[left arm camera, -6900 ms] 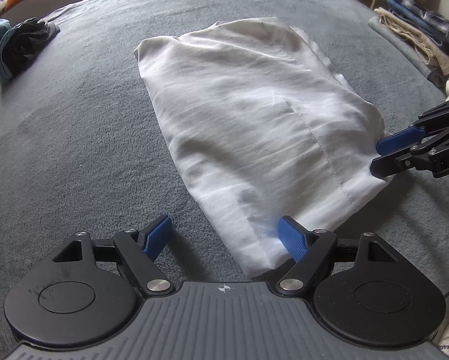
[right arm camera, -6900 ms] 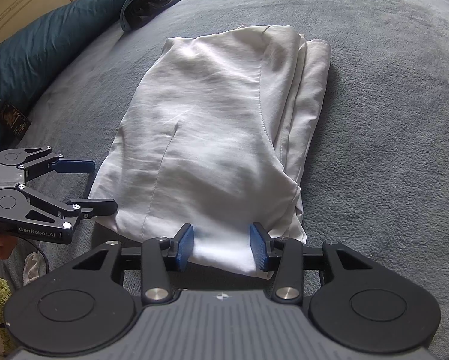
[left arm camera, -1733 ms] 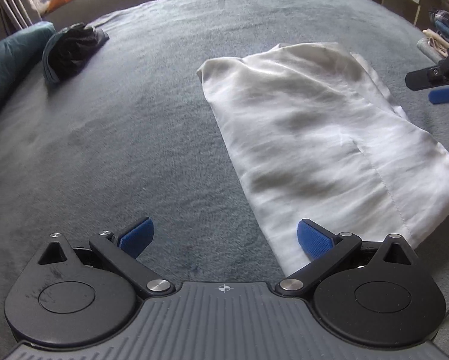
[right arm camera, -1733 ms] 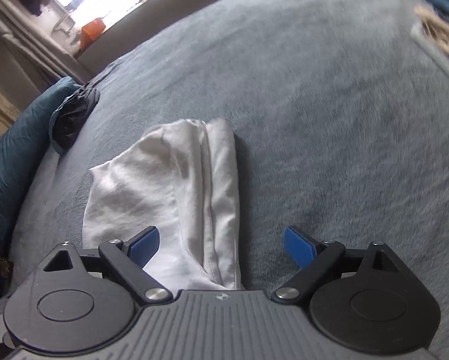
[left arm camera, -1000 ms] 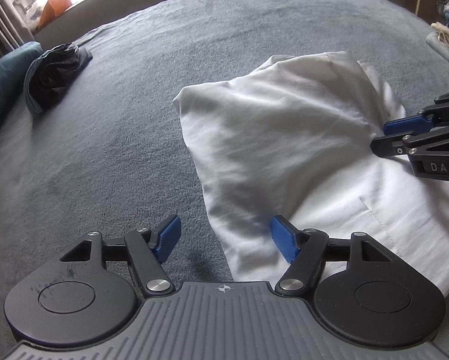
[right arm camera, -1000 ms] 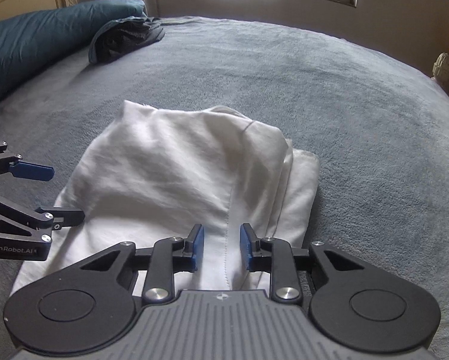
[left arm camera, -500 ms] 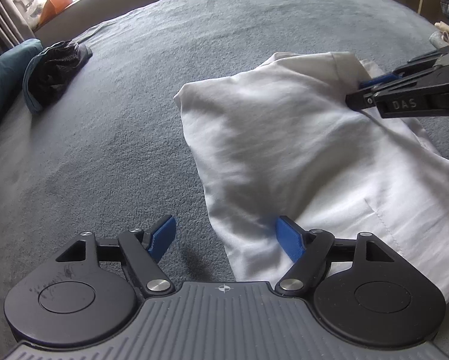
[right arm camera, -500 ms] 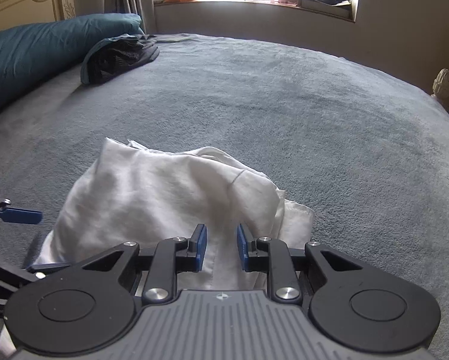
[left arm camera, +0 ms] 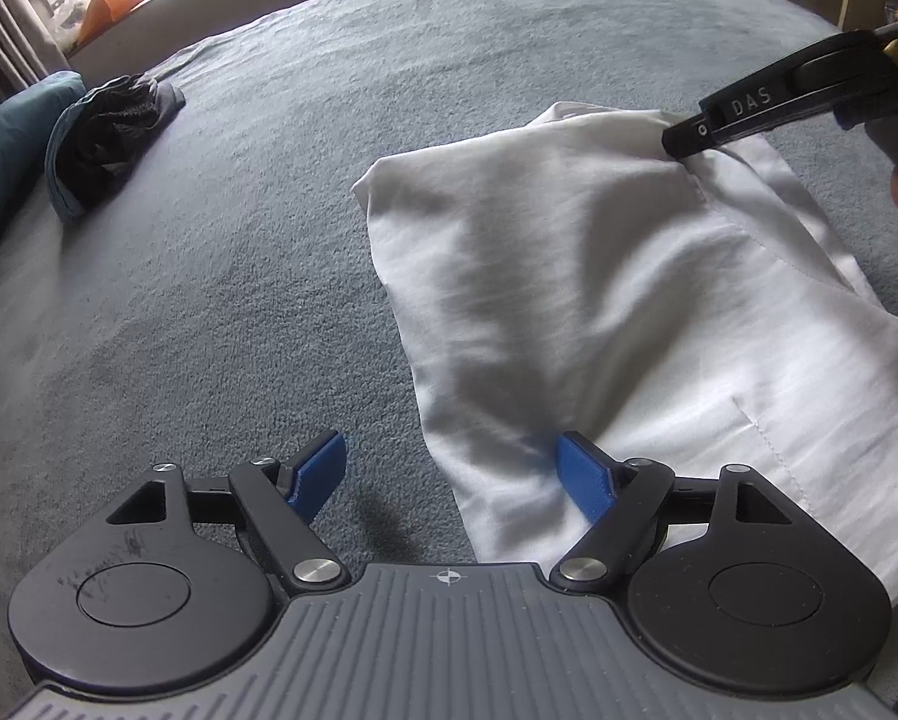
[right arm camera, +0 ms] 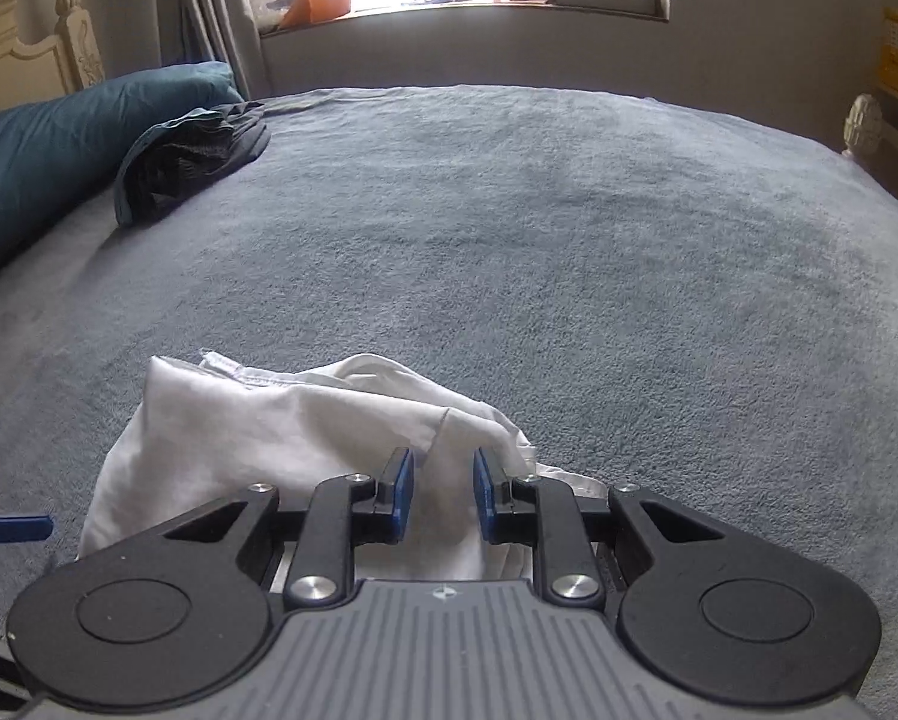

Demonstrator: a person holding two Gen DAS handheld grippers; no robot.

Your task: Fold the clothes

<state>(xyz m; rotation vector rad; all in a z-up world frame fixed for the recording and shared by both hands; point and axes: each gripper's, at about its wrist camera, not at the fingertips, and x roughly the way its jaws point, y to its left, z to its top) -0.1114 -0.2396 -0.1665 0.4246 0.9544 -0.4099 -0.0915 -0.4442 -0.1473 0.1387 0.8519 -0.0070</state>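
Grey blanket-covered bed [right arm camera: 568,240], window behind, teal pillow [right arm camera: 59,138] and a dark garment [right arm camera: 191,156] at the far left. The white garment [left arm camera: 598,312] is spread on the blanket, one end lifted. Right gripper [right arm camera: 443,495] is clamped on that raised fold. Left gripper [left arm camera: 451,471] jaws have just been opening and stand apart, 1 pad over the cloth's near edge, nothing pinched.

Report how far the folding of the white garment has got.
Done: the white garment lies in doubled layers on the grey blanket. In hand: the right gripper pinches its far edge; the left gripper has just been opening, nothing gripped. Left: finishing the fold; the dark garment lies unfolded.
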